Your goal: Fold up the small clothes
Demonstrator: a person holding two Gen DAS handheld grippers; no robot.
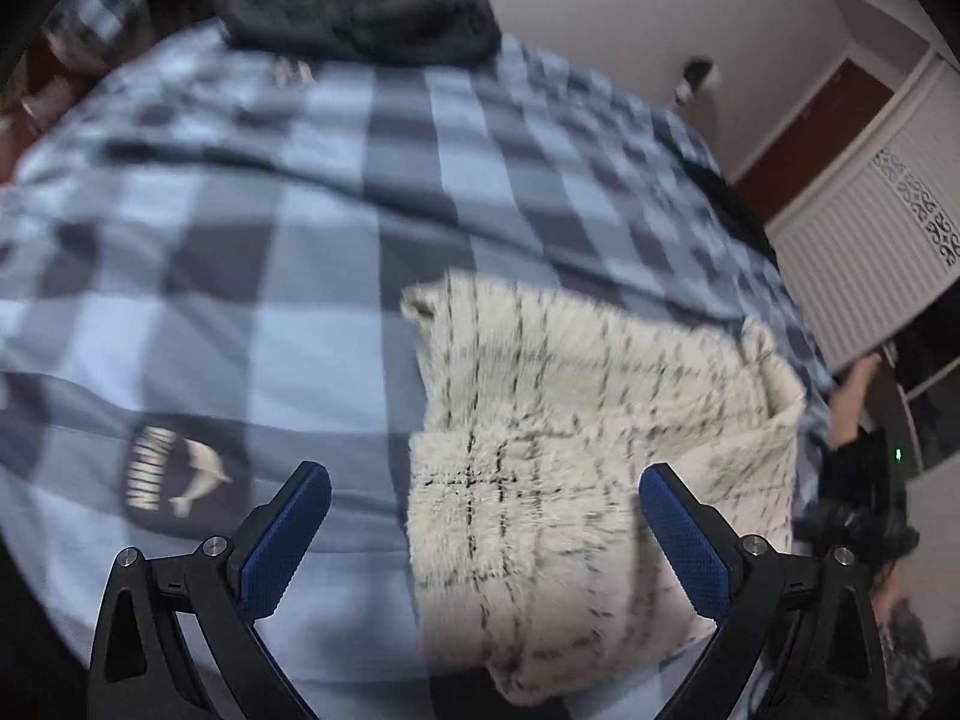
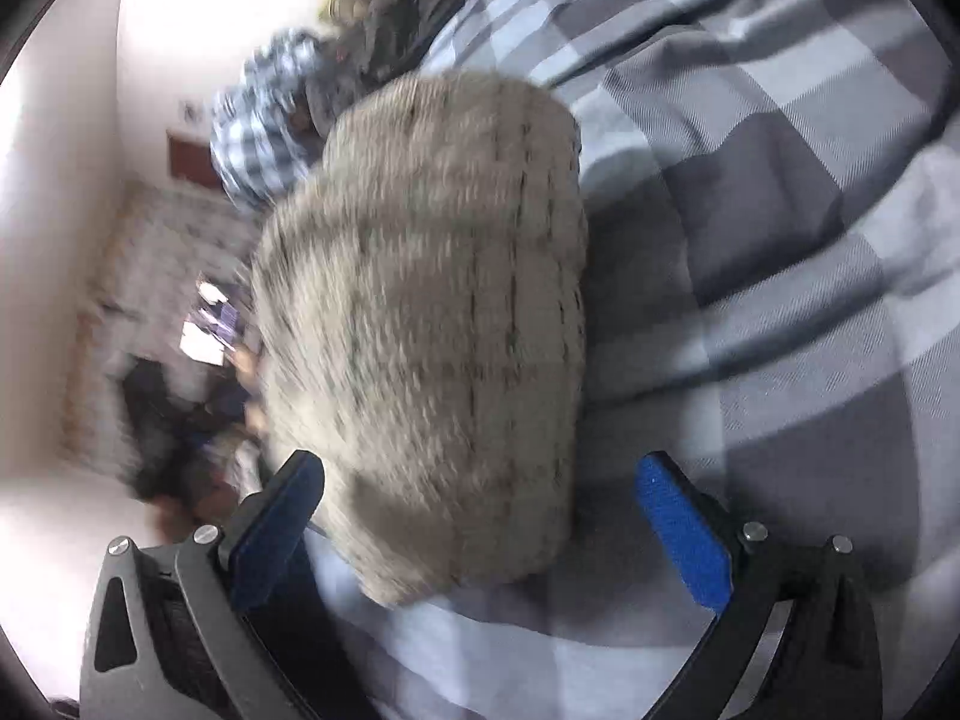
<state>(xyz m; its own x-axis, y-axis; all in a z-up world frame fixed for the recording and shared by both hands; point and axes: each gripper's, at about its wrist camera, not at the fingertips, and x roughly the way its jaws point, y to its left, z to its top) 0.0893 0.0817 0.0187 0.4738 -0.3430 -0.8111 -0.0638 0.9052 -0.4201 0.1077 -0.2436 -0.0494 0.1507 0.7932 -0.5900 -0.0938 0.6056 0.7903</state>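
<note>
Garment folded on bed, both tongs wide open and empty.
Fuzzy cream garment [image 1: 564, 444] with a thin dark grid pattern lies folded on the blue-and-grey checked bedspread [image 1: 252, 228]. Left gripper [image 1: 485, 495] hovers over its near edge, jaws spread wide, blue pads [image 1: 288, 540] touching nothing; the cloth sits between and ahead of the fingers, toward the right one. Right gripper [image 2: 480, 483] is likewise spread wide, nothing clamped, garment [image 2: 438, 324] just ahead between its fingers, view motion-blurred. Dark patch with whale graphic [image 1: 180, 474] lies on the spread near the left finger. Dark clothes pile [image 1: 366, 18] sits at the far edge, well apart.
</note>
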